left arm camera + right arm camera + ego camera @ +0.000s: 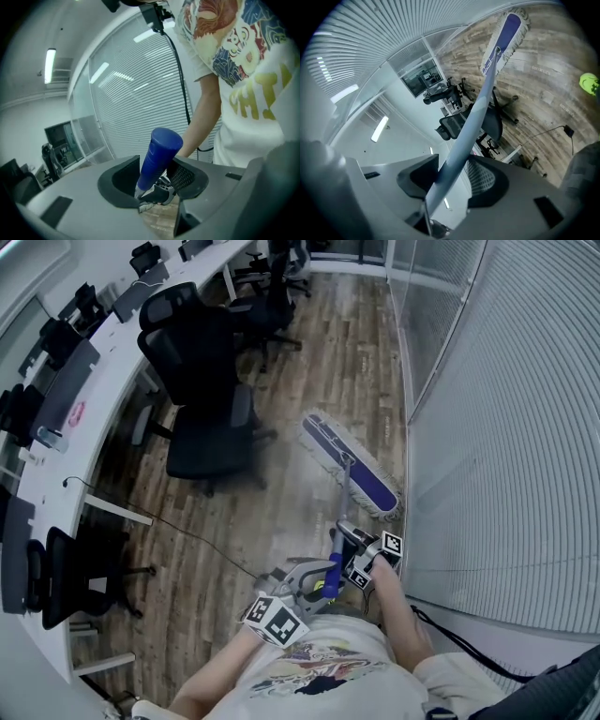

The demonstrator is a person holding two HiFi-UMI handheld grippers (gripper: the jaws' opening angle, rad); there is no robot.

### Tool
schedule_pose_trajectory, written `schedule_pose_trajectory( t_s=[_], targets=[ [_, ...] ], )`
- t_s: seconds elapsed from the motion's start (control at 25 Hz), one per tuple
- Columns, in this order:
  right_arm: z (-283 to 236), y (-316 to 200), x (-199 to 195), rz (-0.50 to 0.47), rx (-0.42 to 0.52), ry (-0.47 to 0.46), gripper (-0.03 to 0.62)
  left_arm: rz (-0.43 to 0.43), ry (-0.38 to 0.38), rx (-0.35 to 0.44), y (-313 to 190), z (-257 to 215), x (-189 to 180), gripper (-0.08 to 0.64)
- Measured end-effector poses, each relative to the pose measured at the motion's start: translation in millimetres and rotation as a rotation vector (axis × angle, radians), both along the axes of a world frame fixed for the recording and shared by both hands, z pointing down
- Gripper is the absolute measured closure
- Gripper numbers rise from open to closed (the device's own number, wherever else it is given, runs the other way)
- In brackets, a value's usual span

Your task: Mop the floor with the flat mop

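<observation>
The flat mop's purple head with its white fringe (349,465) lies on the wood floor beside the blind-covered glass wall, and it also shows at the top of the right gripper view (506,35). Its pale pole (342,507) slants back toward me. My left gripper (322,585) is shut on the blue grip at the pole's top end (159,154), which stands between its pads with a person's arm and printed shirt behind. My right gripper (347,535) sits lower on the pole (473,122), which fills the gap between its jaws (450,176).
Black office chairs (202,381) stand left of the mop, by a long white curved desk (103,381) with monitors. Another chair (75,577) is at the lower left. A thin cable (187,531) runs across the floor. The glass wall with blinds (506,427) closes off the right side.
</observation>
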State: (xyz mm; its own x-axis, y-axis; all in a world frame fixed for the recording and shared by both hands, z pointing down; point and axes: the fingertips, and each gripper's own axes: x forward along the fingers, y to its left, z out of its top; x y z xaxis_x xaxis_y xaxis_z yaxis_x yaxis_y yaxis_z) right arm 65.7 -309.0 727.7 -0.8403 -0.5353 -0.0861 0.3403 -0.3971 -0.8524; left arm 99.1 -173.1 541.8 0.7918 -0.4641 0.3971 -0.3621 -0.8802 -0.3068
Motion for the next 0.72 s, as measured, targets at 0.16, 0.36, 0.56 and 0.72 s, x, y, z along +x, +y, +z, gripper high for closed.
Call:
schedule_pose_trajectory(
  t_s=[0.16,0.36,0.56,0.72],
  targets=[
    [4,17,6,0.012,-0.024,0.019,0.414,0.097,-0.066,0.033,22,1,16,0.402],
    [5,45,9,0.033,-0.046,0.022,0.42,0.131,-0.066,0.002,53,5,22,0.402],
    [5,97,-2,0.035,-0.062,0.024,0.425,0.132,-0.048,-0.023,104,3,8,0.402],
    [2,150,-19,0.027,-0.056,0.038,0.425,0.098,0.008,-0.053,154,-6,-14,0.402]
  ],
)
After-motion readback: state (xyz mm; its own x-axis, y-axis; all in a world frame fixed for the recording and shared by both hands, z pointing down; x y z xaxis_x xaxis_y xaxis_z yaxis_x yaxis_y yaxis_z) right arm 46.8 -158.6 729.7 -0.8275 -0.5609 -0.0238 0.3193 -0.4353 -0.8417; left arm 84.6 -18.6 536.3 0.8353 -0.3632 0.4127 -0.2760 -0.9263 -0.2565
